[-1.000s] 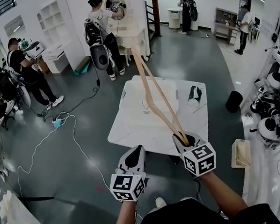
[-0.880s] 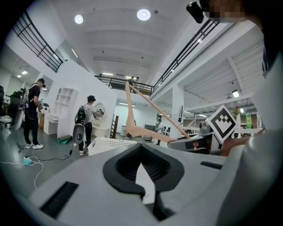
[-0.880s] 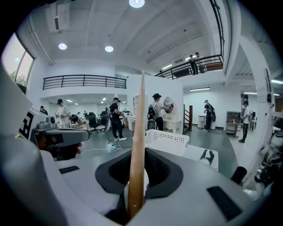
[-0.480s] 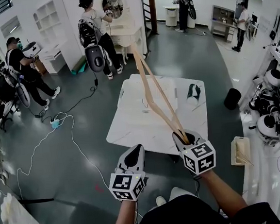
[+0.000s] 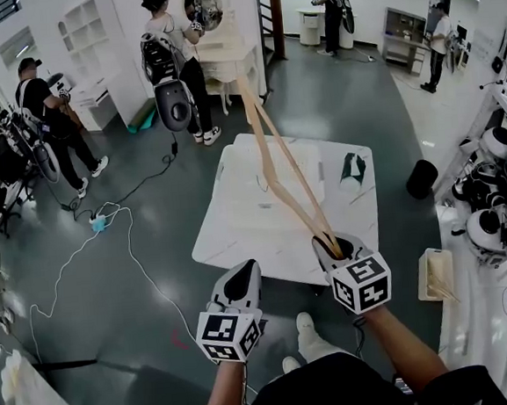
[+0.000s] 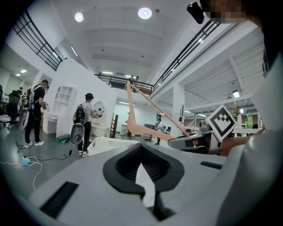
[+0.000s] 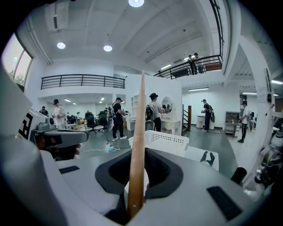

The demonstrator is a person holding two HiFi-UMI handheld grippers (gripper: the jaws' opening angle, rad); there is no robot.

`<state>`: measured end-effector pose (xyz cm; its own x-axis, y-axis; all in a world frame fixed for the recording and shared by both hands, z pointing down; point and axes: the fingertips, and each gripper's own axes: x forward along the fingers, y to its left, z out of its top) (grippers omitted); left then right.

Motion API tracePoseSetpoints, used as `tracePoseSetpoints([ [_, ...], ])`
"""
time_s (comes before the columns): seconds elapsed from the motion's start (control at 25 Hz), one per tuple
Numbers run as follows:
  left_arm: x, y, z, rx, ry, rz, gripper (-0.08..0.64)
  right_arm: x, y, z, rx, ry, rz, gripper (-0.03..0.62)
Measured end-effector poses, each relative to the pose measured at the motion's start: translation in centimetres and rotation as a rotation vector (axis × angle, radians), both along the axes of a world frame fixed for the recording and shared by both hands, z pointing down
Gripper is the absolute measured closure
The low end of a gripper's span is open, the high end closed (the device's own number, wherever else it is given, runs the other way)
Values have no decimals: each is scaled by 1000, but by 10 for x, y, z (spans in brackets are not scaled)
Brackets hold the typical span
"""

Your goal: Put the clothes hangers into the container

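The right tool [image 5: 335, 250] is clamped on one end of a light wooden clothes hanger [image 5: 322, 233]; in the right gripper view the wood [image 7: 138, 154] runs straight up from between the jaws of the tool [image 7: 135, 194]. From that grip, just above the near edge of the white square tabletop [image 5: 239, 242], the hanger rises at a slant over the tabletop, and its far end is high above the far edge. It touches neither the tabletop nor the container.

The left tool [image 5: 241, 282] hovers off the near edge of the tabletop, beside the right one. Its jaws are drawn together with nothing between them, as the left gripper view shows [image 6: 143, 176]; there the hanger [image 6: 146, 130] crosses the background.

The white perforated plastic basket [image 5: 307, 162] sits on the far half of the tabletop, under the hanger's span. Its holed wall shows in the right gripper view [image 7: 163, 140].

Beyond the tabletop's far-left corner a person with a backpack [image 5: 170, 59] stands on the grey floor [image 5: 134, 252].
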<state>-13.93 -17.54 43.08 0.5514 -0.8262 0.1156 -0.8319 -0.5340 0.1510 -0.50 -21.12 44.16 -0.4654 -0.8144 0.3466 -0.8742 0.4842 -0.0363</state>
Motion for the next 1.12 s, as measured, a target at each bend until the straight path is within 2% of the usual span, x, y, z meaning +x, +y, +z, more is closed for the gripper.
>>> tracePoseSetpoints([
  [1.12, 23, -102, 11, -18, -3, -43, 557, 9, -105, 20, -35, 5, -81, 529],
])
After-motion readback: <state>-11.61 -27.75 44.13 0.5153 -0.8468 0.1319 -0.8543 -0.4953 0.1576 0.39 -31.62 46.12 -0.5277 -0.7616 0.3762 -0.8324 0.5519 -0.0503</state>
